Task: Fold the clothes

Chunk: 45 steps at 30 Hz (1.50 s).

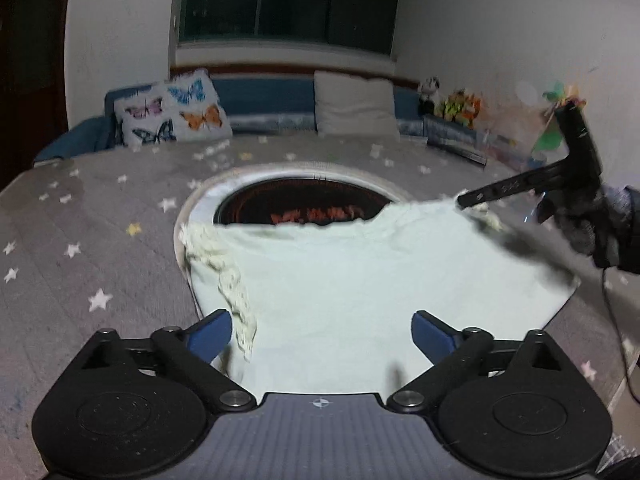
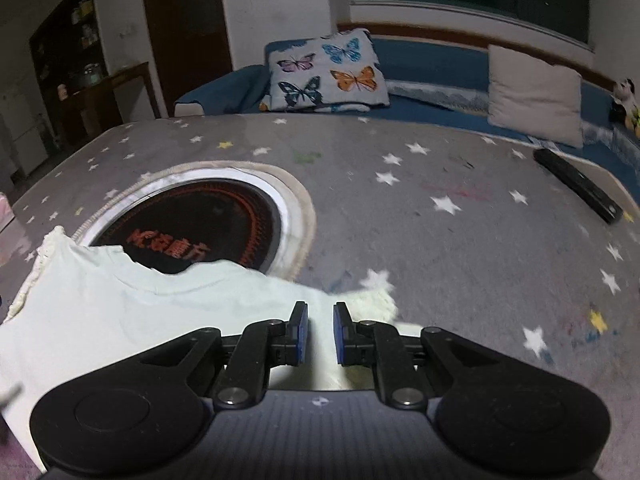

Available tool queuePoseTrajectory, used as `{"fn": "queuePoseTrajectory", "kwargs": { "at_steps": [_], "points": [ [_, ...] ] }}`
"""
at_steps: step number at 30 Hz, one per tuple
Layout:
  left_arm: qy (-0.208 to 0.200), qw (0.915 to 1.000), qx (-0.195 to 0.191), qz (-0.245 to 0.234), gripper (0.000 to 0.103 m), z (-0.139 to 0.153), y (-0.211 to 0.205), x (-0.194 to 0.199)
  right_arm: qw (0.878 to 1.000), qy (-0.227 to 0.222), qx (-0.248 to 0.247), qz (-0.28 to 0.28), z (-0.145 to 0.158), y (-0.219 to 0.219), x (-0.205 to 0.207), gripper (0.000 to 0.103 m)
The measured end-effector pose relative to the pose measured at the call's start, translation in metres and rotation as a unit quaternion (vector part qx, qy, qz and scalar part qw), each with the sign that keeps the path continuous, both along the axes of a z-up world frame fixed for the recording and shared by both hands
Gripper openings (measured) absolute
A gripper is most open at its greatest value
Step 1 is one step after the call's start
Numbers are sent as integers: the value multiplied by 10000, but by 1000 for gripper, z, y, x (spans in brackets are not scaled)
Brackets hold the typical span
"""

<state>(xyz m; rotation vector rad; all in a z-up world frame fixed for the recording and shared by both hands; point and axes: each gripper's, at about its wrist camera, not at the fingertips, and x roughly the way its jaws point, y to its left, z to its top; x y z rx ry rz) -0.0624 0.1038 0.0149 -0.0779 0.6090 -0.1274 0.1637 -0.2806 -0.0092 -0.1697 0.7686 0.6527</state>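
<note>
A pale white garment with lace-trimmed sleeves (image 1: 360, 280) lies spread on the grey star-patterned tabletop (image 1: 100, 240), partly over a round black cooktop (image 1: 304, 204). My left gripper (image 1: 322, 330) is open wide, its blue pads above the garment's near part. My right gripper (image 2: 320, 332) hovers over the garment's right shoulder (image 2: 240, 304), its jaws a narrow gap apart with cloth showing between them; a grip is not clear. The right gripper also shows in the left wrist view (image 1: 464, 200), at the garment's far right corner.
The round cooktop (image 2: 192, 228) has a white rim and red markings. A black remote (image 2: 576, 186) lies at the table's far right. Behind are a blue sofa (image 2: 432, 64), a butterfly cushion (image 2: 324, 72), a beige cushion (image 2: 536, 96) and toys (image 1: 456, 104).
</note>
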Motion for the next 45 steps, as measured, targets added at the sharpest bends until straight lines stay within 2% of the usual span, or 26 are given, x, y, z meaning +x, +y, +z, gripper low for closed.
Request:
{"fn": "queuePoseTrajectory", "kwargs": {
  "at_steps": [7, 13, 18, 22, 25, 27, 30, 32, 35, 42, 45],
  "points": [
    [-234, 9990, -282, 271, 103, 9, 14, -10, 9998, 33, -94, 166, -13, 35, 6, 12],
    [111, 9964, -189, 815, 103, 4, 25, -18, 9996, -27, -189, 184, -16, 48, 8, 12],
    [426, 9898, -559, 1237, 101, -5, 34, -31, 9994, -87, -311, 134, -10, 54, 7, 12],
    [586, 9857, -814, 1354, 84, -11, 32, -40, 9988, -108, -263, 395, 7, 66, -7, 17],
    [628, 9832, -867, 1476, 73, -12, 29, -44, 9972, -102, -232, 699, 21, 82, -22, 24],
    [667, 9819, -880, 1539, 67, -11, 28, -45, 9951, -91, -236, 951, 29, 96, -34, 26],
    [692, 9813, -935, 1534, 47, -10, 26, -46, 9908, -30, -241, 1331, 41, 118, -52, 29],
    [709, 9800, -1119, 1484, 25, -11, 27, -46, 9876, 55, -250, 1551, 46, 132, -63, 32],
    [614, 9790, -1264, 1478, 15, -9, 25, -48, 9815, 205, -293, 1880, 50, 157, -79, 35],
    [126, 9806, -1451, 1313, 13, 11, 18, -52, 9649, 540, -570, 2507, 52, 221, -107, 43],
    [0, 9807, -1484, 1272, 13, 15, 14, -50, 9581, 677, -821, 2659, 47, 248, -112, 57]
  ]
}}
